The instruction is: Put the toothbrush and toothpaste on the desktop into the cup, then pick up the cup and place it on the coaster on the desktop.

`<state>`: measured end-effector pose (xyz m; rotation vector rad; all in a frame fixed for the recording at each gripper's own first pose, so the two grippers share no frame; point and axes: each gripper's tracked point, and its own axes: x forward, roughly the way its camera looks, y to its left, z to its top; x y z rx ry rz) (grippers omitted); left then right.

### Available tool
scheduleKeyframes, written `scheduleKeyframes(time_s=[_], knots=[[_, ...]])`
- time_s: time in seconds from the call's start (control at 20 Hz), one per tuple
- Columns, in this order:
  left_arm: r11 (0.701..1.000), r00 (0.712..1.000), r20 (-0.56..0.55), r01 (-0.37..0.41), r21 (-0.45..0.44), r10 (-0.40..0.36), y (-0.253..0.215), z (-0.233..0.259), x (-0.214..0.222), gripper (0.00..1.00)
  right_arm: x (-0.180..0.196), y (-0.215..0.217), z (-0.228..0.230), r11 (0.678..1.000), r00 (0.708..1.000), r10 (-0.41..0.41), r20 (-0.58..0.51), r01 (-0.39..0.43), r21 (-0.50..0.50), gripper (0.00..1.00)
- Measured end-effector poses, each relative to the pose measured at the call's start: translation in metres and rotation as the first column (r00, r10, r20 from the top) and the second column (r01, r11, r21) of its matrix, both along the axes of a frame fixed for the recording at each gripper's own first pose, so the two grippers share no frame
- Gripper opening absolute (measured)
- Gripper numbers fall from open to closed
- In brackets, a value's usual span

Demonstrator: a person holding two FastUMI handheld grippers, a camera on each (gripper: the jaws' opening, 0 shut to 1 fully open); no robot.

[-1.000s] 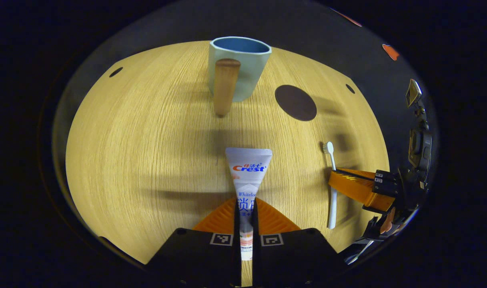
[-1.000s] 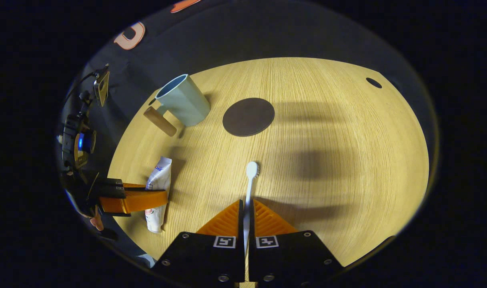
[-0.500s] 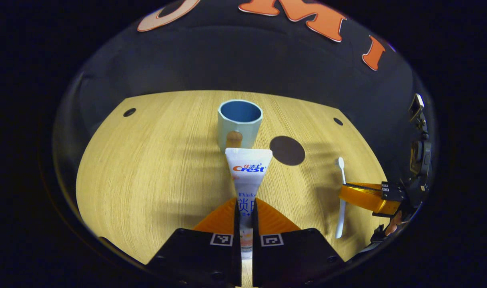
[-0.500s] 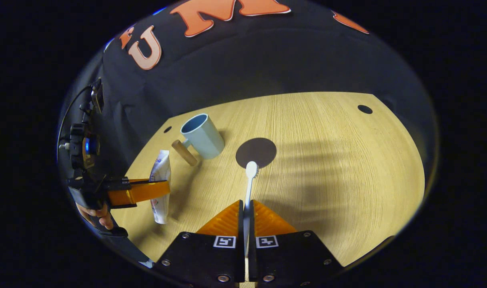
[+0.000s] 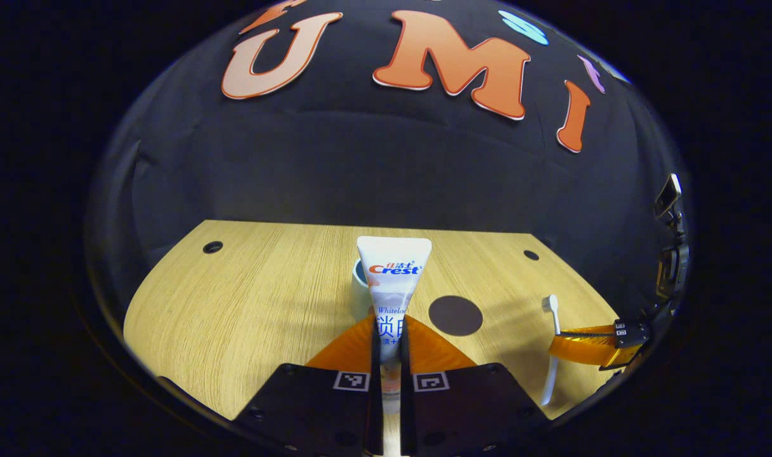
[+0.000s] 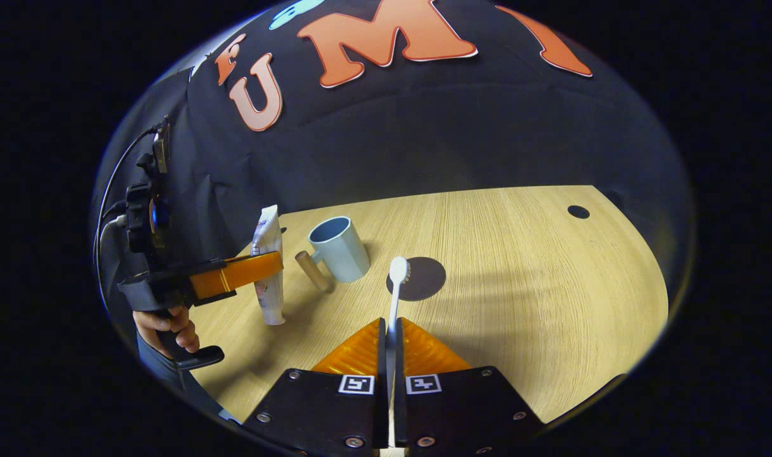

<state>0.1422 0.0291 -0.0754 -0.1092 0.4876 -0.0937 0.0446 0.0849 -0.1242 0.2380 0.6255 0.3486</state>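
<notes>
Two grippers, each loaded. Left gripper (image 5: 387,343): both fingers pinch the toothpaste (image 5: 393,273) across its lower body. In the left gripper view the tube's long axis runs straight out along the fingers, flat crimped end farthest from the camera, cap end back between the fingers. In the right gripper view the same tube (image 6: 268,266) stands close to upright, crimped end up, cap end down, clear of the desktop (image 6: 519,285); the left gripper (image 6: 246,271) crosses it about mid-length, with a hand (image 6: 167,324) on the grip below.

Right gripper (image 6: 389,339): fingers clamped on the toothbrush (image 6: 395,289) handle. Long axis runs along the fingers, bristle head at the far end. In the left gripper view the toothbrush (image 5: 552,355) is near upright, head up, handle end down, and the right gripper (image 5: 582,346) grips it around the middle.

Cup (image 6: 340,247) stands upright on the desktop, mouth up, wooden handle (image 6: 313,271) toward the left gripper's side. Coaster (image 6: 424,279), a dark disc, lies flat just beside the cup, apart from it. In the left gripper view the cup (image 5: 360,285) is mostly hidden behind the tube; the coaster (image 5: 455,315) lies to its right.
</notes>
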Motion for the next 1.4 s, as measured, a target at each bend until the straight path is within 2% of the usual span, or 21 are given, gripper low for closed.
scheduleKeyframes(time_s=[0.15,0.35,0.5,0.65,1.0,1.2,1.4], knots=[[0.999,0.995,0.097,-0.022,-0.031,0.024,-0.001,0.015,0.016,0.1,0.008,0.004,0.01,1.0,0.999,-0.004,0.038,0.003,0.029,0.04],[0.998,0.969,0.236,-0.061,-0.028,0.066,0.004,0.052,0.036,0.1,0.014,0.005,0.024,0.999,0.995,-0.009,0.102,0.004,0.052,0.04],[0.998,0.958,0.282,-0.054,-0.021,0.058,0.003,0.063,0.051,0.1,0.021,0.002,0.031,0.999,0.992,-0.025,0.125,0.019,0.047,0.04],[0.996,0.932,0.35,-0.083,-0.04,0.092,0.007,0.076,0.072,0.1,0.036,-0.001,0.035,0.998,0.986,-0.056,0.159,0.049,0.047,0.04],[0.99,0.9,0.414,-0.123,-0.064,0.138,0.019,0.065,0.115,0.1,0.062,-0.011,0.035,0.996,0.977,-0.079,0.2,0.067,0.067,0.04],[0.989,0.902,0.406,-0.126,-0.079,0.147,0.023,0.047,0.127,0.1,0.074,-0.012,0.032,0.995,0.975,-0.085,0.204,0.072,0.069,0.04],[0.985,0.923,0.35,-0.131,-0.111,0.162,0.023,0.023,0.125,0.1,0.079,-0.014,0.037,0.995,0.97,-0.086,0.227,0.073,0.061,0.04]])
